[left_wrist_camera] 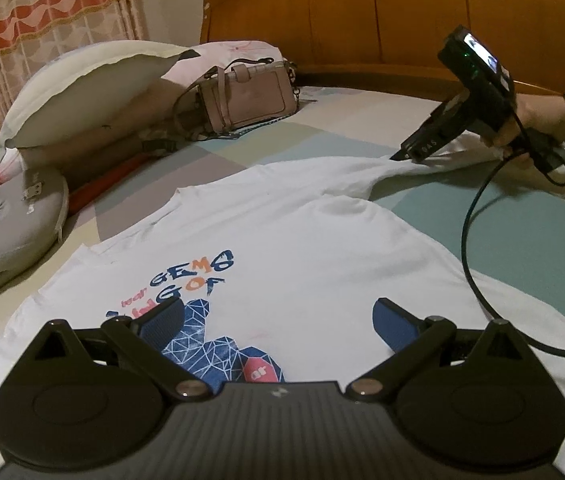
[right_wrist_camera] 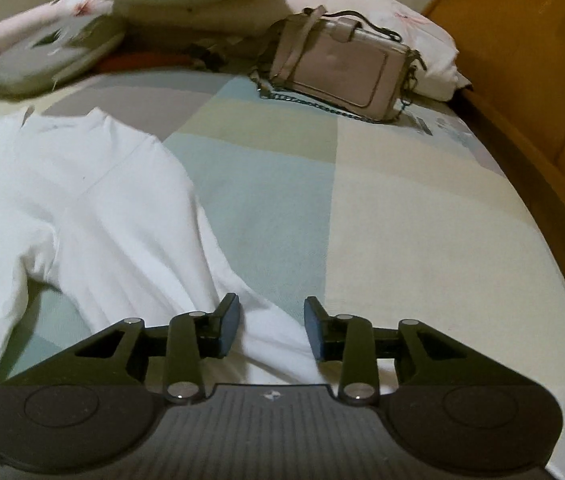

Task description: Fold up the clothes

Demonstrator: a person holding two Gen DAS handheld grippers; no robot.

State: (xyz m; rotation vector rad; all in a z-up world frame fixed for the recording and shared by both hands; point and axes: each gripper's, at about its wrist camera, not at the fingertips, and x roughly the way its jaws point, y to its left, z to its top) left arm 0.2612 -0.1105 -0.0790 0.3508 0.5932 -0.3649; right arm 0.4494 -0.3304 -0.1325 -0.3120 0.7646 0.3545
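Jaws spread on both: left gripper (left_wrist_camera: pixel 278 320) over one white T-shirt (left_wrist_camera: pixel 302 240), right gripper (right_wrist_camera: pixel 271 328) astride its sleeve (right_wrist_camera: pixel 186 276), unpinched. Bed (right_wrist_camera: pixel 402 220): one handbag (right_wrist_camera: pixel 342 76).

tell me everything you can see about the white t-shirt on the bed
The white t-shirt lies front up and spread flat on the pastel patchwork bedsheet, unfolded, in soft cotton-looking knit. Its chest carries a blue geometric graphic with blue and orange lettering. One sleeve is stretched out sideways, lightly creased, its end lying between the parted fingers of the right tongs, which do not pinch it. The left tongs hover wide open over the print.
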